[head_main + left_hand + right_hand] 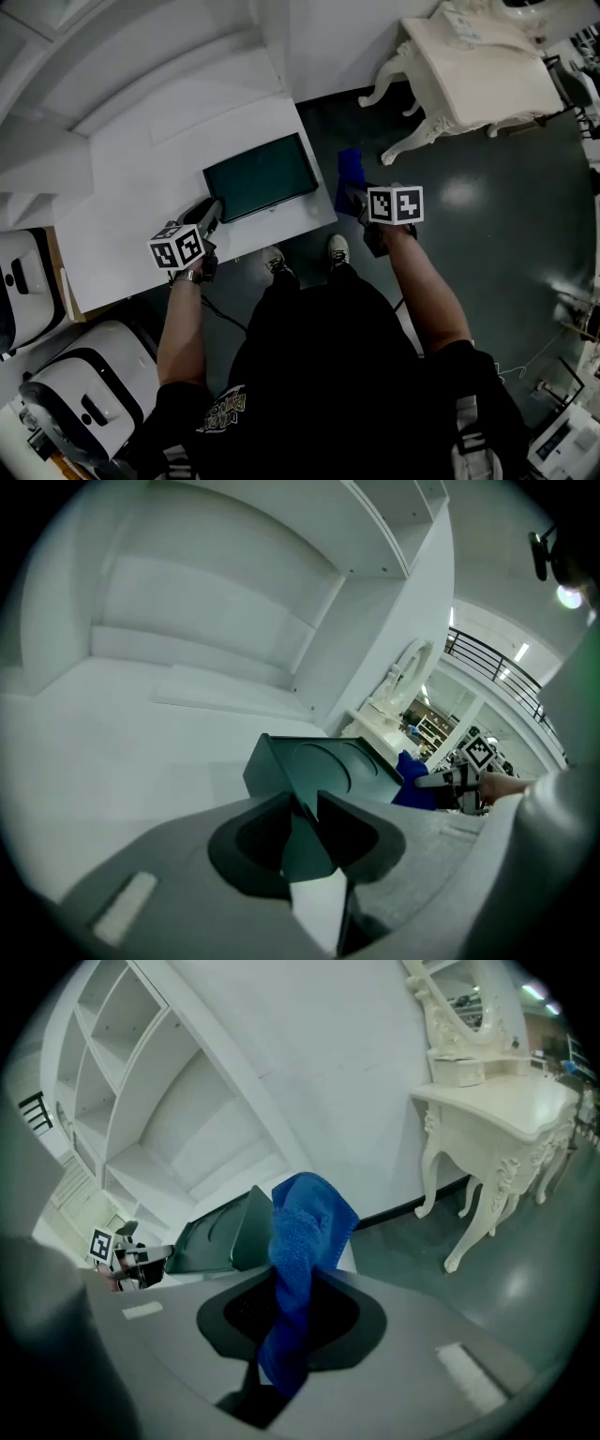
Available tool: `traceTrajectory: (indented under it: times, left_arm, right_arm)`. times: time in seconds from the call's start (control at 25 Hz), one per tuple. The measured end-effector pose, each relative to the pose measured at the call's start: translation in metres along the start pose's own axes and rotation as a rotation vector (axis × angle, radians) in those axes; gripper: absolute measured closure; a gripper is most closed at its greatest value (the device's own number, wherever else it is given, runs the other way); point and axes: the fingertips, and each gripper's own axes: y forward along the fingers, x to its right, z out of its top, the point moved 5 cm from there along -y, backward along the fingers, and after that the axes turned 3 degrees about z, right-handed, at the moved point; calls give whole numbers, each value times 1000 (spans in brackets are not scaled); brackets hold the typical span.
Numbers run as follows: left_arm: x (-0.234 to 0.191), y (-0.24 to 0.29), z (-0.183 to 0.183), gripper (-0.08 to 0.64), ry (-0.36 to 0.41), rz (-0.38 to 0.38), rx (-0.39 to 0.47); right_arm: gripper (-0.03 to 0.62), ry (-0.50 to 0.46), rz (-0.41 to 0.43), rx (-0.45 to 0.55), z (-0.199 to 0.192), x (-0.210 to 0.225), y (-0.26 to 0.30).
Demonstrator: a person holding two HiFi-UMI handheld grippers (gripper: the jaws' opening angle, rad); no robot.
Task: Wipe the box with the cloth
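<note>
— Why is the left tool (309,822) biting the box (261,175) at the corner?

— To pin it, I'd say. Its jaws are closed on the near left corner, so the box shouldn't skate across the white surface (141,150) once the rubbing starts. A flat, light thing like that would slide otherwise.

— And the other one?

— The right tool (298,1321) is clamped on the cloth (305,1232), with a good bunch of it standing proud of the jaws. That loose end looks like the part meant to do the wiping.

— Is it on the box yet?

— Not from where I'm standing. The cloth hangs out over the dark floor, just off the right edge of the surface and beside the box's right end. Near it, but I see no contact.

— What's the box like?

— Dark green, low and rectangular, lying at the near right corner of the surface, turned a little askew. The lid has a shallow round recess pressed into it. It looks smooth and faintly glossy; I can't make out dirt from here.

— And the cloth?

— Bright blue, nubbly like towelling, and twisted where the jaws squeeze it.
</note>
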Motion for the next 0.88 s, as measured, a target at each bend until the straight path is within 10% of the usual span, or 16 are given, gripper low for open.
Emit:
traceTrajectory:
  times: [0.88]
  left_arm:
    - [121, -46, 20, 559, -2, -2, 252]
  right_arm:
    - [500, -248, 262, 202, 81, -33, -73]
